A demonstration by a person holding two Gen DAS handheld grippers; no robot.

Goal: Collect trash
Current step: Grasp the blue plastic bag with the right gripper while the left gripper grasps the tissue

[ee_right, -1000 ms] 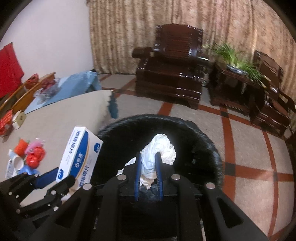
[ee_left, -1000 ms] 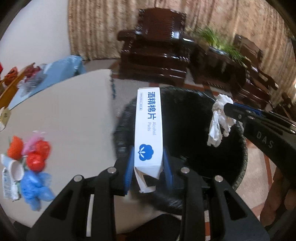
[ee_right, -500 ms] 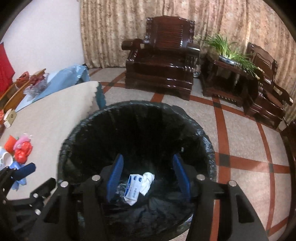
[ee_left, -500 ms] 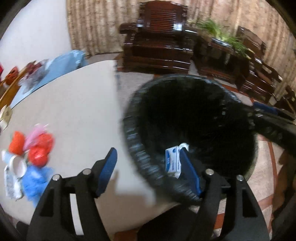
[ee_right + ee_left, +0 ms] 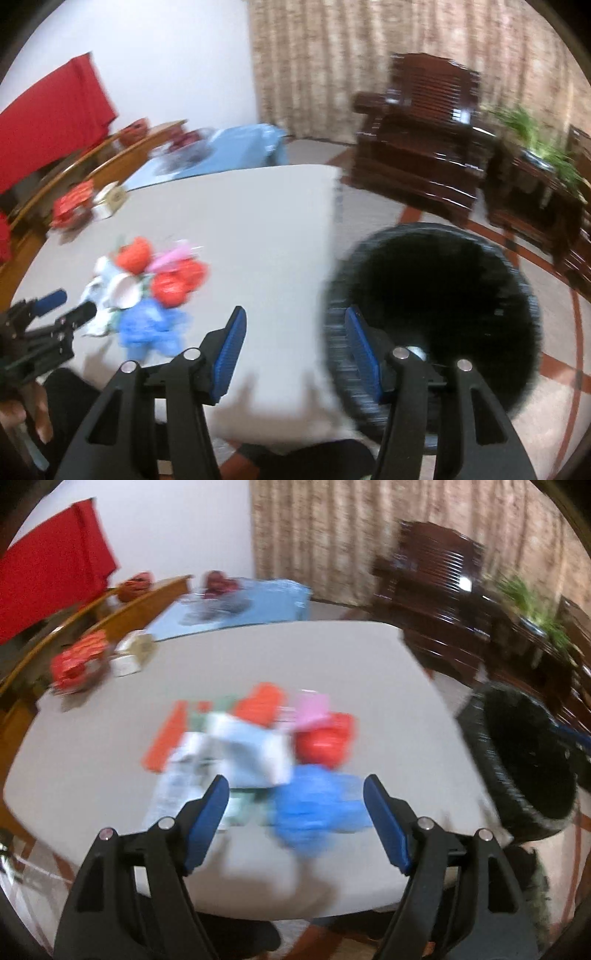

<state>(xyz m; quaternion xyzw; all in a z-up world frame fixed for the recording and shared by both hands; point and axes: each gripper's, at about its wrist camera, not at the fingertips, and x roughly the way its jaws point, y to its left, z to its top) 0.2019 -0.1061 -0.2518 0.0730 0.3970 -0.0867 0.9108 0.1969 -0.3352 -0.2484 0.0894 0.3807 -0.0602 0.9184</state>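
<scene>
Left gripper (image 5: 295,797) jaws apart over blurred trash pile (image 5: 258,746) at frame centre, right gripper (image 5: 293,338) jaws apart beside black bin (image 5: 436,314) at lower right, box and tissue released since earlier.

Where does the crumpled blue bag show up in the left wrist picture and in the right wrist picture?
Left wrist: the blue bag lies low in the centre, between the open fingers of the left hand-held gripper, blurred.
Right wrist: lower left on the table, left of the open right hand-held gripper.
Shared landmark: the black trash bin beside the table's right edge.
</scene>
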